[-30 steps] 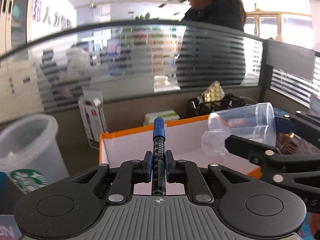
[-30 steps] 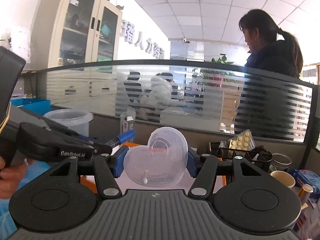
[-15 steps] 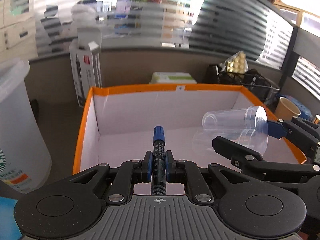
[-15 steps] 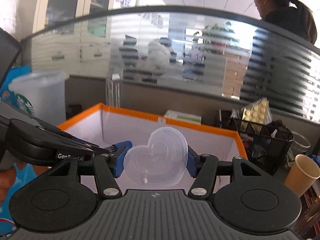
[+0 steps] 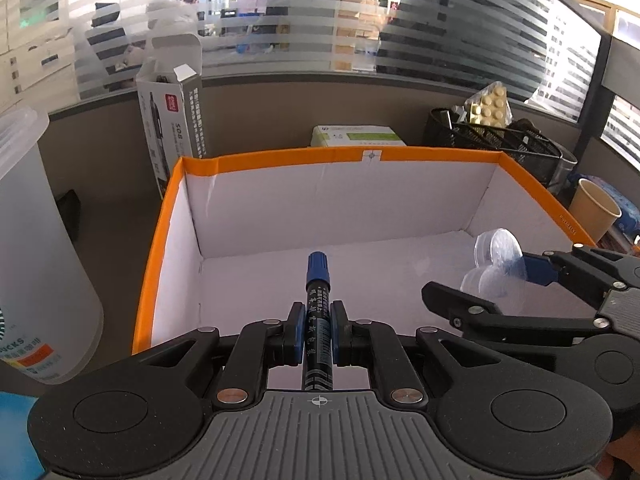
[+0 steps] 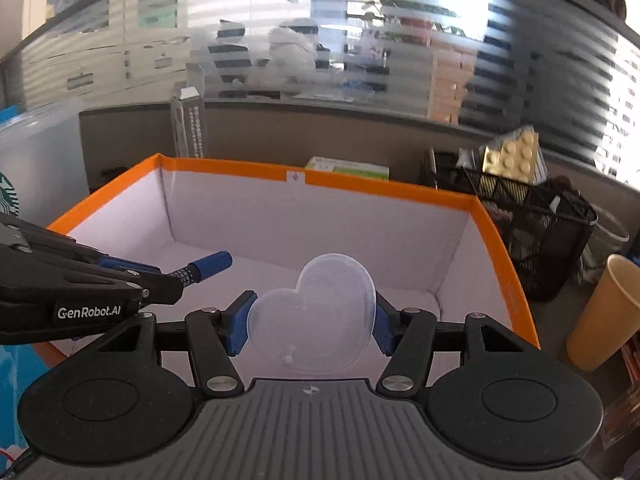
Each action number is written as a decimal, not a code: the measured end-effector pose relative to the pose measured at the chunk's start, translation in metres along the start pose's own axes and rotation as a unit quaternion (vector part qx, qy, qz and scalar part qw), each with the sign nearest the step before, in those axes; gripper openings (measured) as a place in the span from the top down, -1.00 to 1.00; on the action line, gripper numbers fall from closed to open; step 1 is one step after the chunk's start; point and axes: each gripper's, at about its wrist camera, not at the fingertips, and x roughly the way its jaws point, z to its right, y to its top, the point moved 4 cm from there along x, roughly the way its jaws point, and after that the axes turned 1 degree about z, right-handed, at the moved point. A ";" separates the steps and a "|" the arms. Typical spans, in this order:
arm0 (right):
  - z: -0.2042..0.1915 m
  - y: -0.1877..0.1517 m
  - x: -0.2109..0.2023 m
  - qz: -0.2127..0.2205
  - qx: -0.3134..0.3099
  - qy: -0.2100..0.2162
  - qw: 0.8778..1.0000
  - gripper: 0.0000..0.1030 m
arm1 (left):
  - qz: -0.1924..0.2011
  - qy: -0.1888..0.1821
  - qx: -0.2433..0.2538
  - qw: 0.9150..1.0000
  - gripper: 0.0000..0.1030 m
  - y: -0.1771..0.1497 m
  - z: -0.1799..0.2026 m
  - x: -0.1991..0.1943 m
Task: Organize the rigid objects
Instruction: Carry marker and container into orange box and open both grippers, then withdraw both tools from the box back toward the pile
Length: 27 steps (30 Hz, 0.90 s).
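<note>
My left gripper [image 5: 316, 334] is shut on a black marker with a blue cap [image 5: 318, 300], which points forward over the open orange-rimmed box [image 5: 280, 158]. To its right, my right gripper [image 6: 310, 318] is shut on a clear heart-shaped plastic cup [image 6: 316, 312], held on its side above the box's white floor [image 6: 400, 300]. In the left wrist view the cup [image 5: 494, 266] hangs near the box's right wall. In the right wrist view the marker [image 6: 204, 266] and the left gripper come in from the left. The box holds nothing else that I can see.
A large lidded translucent tub [image 5: 36, 260] stands left of the box. Behind it are an opened tall carton [image 5: 174, 116], a green-and-white packet [image 5: 356, 136] and a black mesh organiser [image 5: 496, 140] with pill blisters. A paper cup [image 6: 600, 312] stands to the right. A striped glass partition closes the back.
Both grippers have tipped downward and moved forward over the box. The box's inside has come fully into view and the person behind the partition has left the pictures. Both grips are unchanged.
</note>
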 end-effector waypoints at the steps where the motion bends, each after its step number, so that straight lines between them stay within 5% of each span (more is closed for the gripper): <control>1: 0.000 0.000 -0.001 0.001 0.002 0.000 1.000 -0.11 | -0.002 0.000 0.001 1.000 0.79 0.000 0.000 0.001; 13: 0.003 0.001 -0.017 0.013 0.003 -0.011 1.000 -0.31 | 0.004 0.007 0.007 1.000 0.58 -0.002 0.000 -0.006; 18: 0.007 0.003 -0.042 0.040 0.009 -0.013 0.999 -0.31 | 0.036 0.003 0.011 0.999 -0.06 0.001 -0.001 -0.031; 20: 0.009 0.004 -0.059 0.059 0.010 -0.006 0.998 -0.32 | 0.064 0.016 0.022 0.998 -0.63 0.001 0.000 -0.048; 23: 0.012 0.001 -0.090 0.088 0.016 0.019 0.996 -0.57 | 0.110 0.032 0.052 0.992 -0.78 -0.005 0.001 -0.080; 27: 0.012 -0.022 -0.130 0.097 0.004 0.069 0.993 -0.60 | 0.130 0.018 0.076 0.988 -0.94 -0.028 0.001 -0.110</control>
